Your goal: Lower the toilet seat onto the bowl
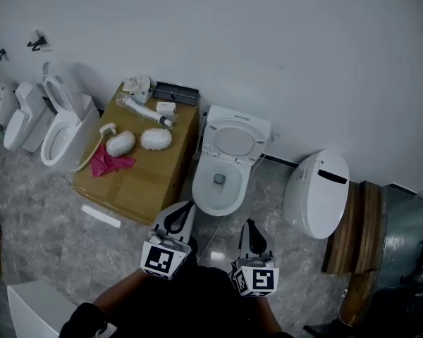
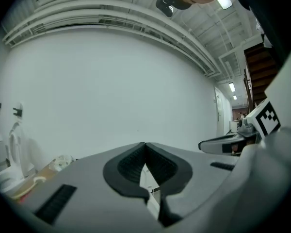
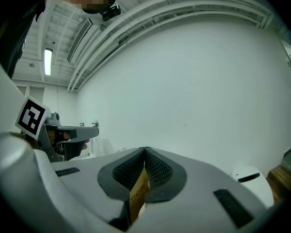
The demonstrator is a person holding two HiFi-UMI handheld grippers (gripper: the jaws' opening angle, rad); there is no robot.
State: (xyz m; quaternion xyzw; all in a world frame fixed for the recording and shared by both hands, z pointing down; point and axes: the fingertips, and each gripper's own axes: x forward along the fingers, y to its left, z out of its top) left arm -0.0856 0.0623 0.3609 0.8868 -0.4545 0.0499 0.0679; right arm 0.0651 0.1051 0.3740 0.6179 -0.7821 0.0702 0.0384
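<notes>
The white toilet [image 1: 223, 166] stands against the wall in the middle of the head view. Its seat and lid [image 1: 233, 139] are raised and lean back over the open bowl [image 1: 218, 182]. My left gripper [image 1: 187, 205] hangs just in front of the bowl's near rim, with its jaws shut and nothing in them. My right gripper [image 1: 247, 222] sits a little to the right and nearer to me, also shut and empty. In the left gripper view the left gripper [image 2: 145, 144] shows pads meeting against the bare wall. The right gripper [image 3: 145, 150] shows the same in its own view.
A cardboard box [image 1: 150, 179] left of the toilet carries two white oval parts, a pink cloth [image 1: 110, 163] and small fittings. Another toilet [image 1: 62, 129] stands further left. A white closed unit [image 1: 317, 191] and wooden boards [image 1: 353, 235] are on the right. The floor is grey stone.
</notes>
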